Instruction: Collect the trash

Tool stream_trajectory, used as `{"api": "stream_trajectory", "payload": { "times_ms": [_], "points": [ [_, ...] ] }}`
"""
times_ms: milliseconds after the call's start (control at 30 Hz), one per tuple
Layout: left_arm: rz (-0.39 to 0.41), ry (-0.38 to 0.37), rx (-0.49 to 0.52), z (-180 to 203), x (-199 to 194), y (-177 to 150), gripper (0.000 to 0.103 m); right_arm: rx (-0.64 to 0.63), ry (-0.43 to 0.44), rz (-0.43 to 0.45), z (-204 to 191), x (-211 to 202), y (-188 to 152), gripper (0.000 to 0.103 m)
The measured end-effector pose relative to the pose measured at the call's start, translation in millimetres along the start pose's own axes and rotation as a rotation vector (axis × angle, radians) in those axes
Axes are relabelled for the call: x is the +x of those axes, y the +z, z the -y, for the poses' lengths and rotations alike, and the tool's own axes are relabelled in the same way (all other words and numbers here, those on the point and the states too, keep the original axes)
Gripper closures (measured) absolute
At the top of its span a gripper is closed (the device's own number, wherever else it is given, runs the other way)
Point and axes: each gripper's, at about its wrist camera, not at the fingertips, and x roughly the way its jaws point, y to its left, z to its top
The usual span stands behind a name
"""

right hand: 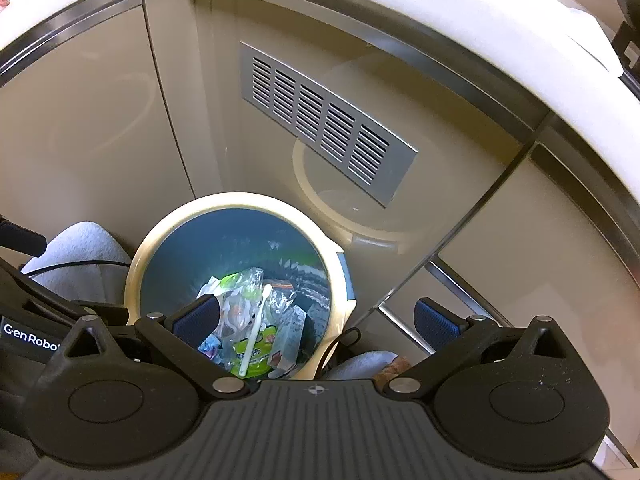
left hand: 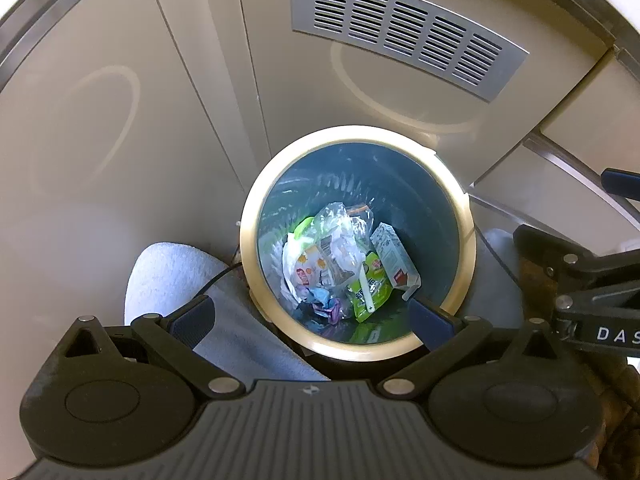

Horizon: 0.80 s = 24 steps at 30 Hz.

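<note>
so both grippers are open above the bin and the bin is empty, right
Not quite: the bin is not empty. The left wrist view shows trash in it, including a green pouch and a small carton. The left gripper and right gripper are indeed open above it.

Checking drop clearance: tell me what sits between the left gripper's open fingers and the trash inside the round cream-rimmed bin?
Nothing: the left gripper hangs empty over the bin, bare air down to the trash, per the left wrist view.

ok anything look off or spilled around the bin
Nothing stands out. The trash bin stands upright by the cabinet, and the green packet, the small carton and the clear plastic wrap all lie inside it. No litter shows outside the rim. Both grippers' jaws are open and empty.
</note>
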Motion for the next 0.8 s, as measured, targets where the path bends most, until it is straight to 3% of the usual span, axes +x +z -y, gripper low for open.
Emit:
{"api": "stream_trajectory", "payload": {
  "times_ms": [800],
  "points": [
    [-0.039, 0.033, -0.01, -1.2, 11.3, 2.6, 0.0, -0.004, 0.002, -0.036, 0.3, 12.8, 1.3, 0.0]
  ]
}}
